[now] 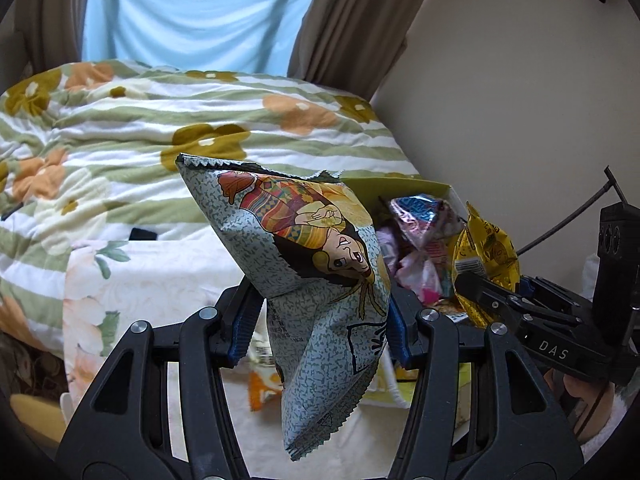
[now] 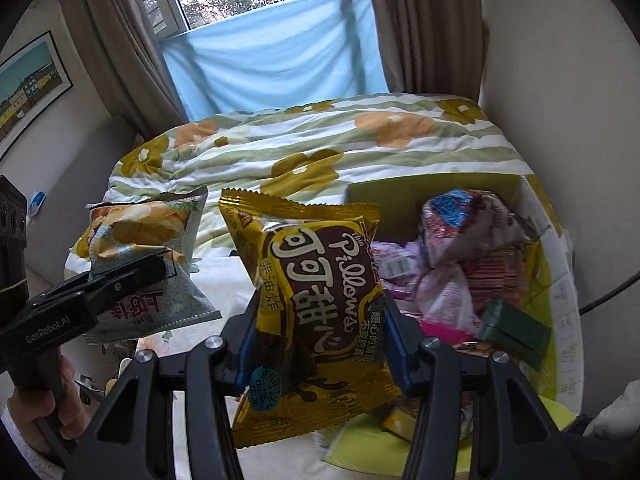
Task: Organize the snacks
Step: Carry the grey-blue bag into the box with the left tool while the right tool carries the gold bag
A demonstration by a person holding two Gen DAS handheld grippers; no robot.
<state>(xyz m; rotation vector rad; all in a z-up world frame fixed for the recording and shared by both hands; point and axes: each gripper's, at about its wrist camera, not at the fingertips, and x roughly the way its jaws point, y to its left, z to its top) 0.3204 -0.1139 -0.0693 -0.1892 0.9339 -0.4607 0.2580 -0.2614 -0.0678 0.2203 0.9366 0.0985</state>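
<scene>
My left gripper (image 1: 320, 320) is shut on a grey speckled chip bag (image 1: 316, 264) with a cartoon figure, held up above the bed. In the right wrist view the same chip bag (image 2: 148, 248) hangs at the left in the left gripper (image 2: 160, 268). My right gripper (image 2: 320, 332) is shut on a gold and brown cocoa pillow snack bag (image 2: 312, 296), lifted in the air. That gold bag (image 1: 486, 260) shows at the right of the left wrist view, pinched by the right gripper (image 1: 464, 284). An open yellow-green cardboard box (image 2: 556, 264) to the right holds several pink and red snack packets (image 2: 460, 256).
A bed with a green-striped floral quilt (image 2: 320, 148) fills the background below a window with a blue sheet and brown curtains. A dark green small box (image 2: 516, 332) lies in the cardboard box. More packets (image 1: 264, 380) lie on the cloth under the left gripper. A wall stands to the right.
</scene>
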